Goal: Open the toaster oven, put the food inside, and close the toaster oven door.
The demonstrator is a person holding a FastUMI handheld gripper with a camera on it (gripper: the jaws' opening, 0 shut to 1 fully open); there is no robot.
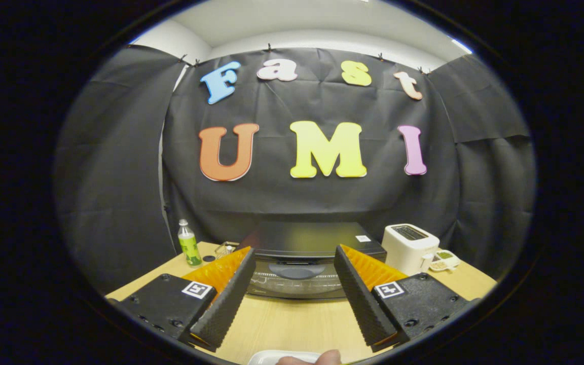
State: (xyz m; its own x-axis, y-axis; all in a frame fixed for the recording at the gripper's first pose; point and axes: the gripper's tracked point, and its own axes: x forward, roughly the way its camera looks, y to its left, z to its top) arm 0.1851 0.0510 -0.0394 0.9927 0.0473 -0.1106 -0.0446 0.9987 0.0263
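Gripper: the gripper (pixel 292 253) sits low in the frame, its two fingers spread wide apart and holding nothing, bare wooden table (pixel 292 319) showing in the gap.
Toaster oven: the dark toaster oven (pixel 312 253) is dead centre, just beyond the fingertips and framed between them; its glass door faces us, upright and closed, the handle across the top of the glass.
Food: right at the bottom edge, nearer than the fingers, a white plate (pixel 271 356) peeks in with a pale rounded piece of food (pixel 317 358) on it; what kind of food, I cannot tell.
White toaster: right of the oven, close beside it, stands a white slot toaster (pixel 409 247).
Small dish: just right of that toaster, a little white dish (pixel 444 261) with green and brownish bits inside.
Bottle: left of centre, a green-labelled bottle (pixel 189 244) with a white cap stands upright near the table's far edge.
Small item: between bottle and oven, a small clear thing (pixel 225 248), too small to make out.
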